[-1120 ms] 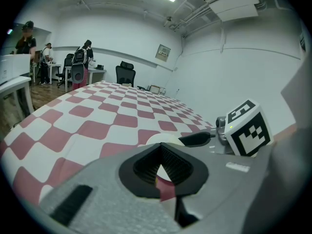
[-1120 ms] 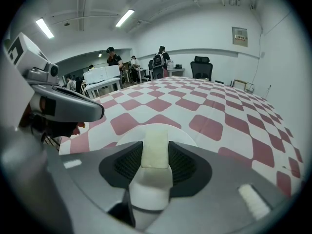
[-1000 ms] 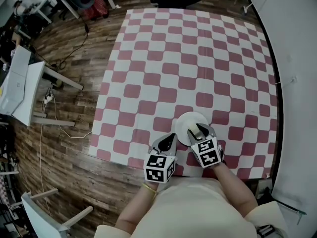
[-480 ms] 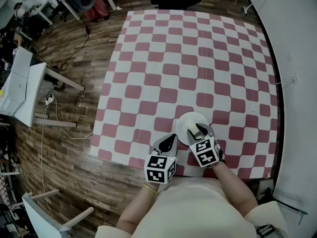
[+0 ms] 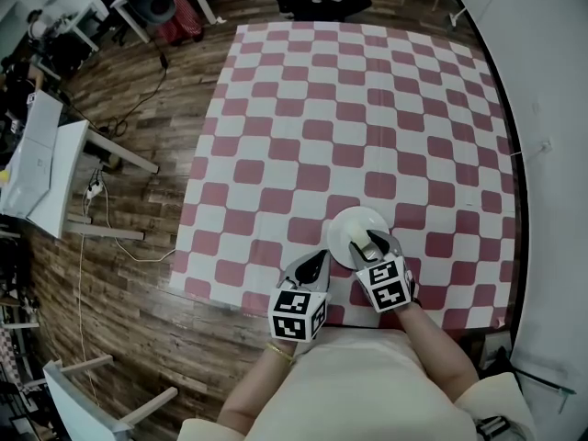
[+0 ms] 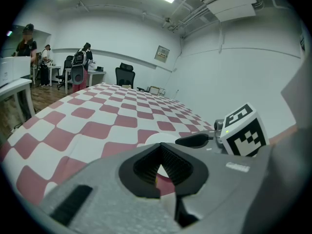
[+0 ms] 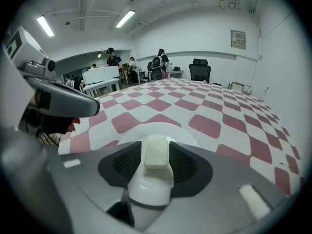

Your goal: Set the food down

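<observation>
Two tongs: your right gripper (image 5: pixel 372 240) just eased open, food block (image 7: pixel 156 152) lengthwise between its jaws over the plate (image 7: pixel 181 133); left gripper (image 6: pixel 160 150) pinched shut.

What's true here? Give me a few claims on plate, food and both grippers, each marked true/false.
1. The white plate sits on the checkered cloth. True.
2. The left gripper holds the food block. False: its jaws are together and empty; the block is between the right gripper's jaws, which have just been opening.
3. The right gripper is over the plate. True.
4. The plate is at the cloth's far edge. False: it sits by the near edge.
</observation>
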`<state>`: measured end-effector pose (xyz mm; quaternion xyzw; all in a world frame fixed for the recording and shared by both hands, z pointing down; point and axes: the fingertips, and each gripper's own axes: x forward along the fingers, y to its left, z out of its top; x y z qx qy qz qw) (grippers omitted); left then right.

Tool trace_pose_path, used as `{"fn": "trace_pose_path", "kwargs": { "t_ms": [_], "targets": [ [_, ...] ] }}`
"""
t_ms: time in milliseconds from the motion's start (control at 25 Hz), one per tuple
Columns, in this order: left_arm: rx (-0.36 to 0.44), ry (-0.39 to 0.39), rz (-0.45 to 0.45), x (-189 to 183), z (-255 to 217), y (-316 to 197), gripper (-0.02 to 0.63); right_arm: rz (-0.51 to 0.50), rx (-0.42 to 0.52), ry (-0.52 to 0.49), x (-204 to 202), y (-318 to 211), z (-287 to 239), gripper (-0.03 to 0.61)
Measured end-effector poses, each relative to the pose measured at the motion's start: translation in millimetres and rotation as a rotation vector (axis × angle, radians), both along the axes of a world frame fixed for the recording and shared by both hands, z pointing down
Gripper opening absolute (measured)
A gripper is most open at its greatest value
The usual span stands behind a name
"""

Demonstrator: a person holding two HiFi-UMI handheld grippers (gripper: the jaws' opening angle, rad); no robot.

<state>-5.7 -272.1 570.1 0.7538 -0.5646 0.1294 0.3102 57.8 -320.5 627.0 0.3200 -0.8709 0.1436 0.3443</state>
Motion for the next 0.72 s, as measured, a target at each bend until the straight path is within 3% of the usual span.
{"fn": "trace_pose_path", "kwargs": {
  "t_ms": [720],
  "targets": [
    [0.045,0.002,0.078,-12,-24,20,0.006,0.155,0.076,-0.188,-9,28,-72,0.114]
  ]
}}
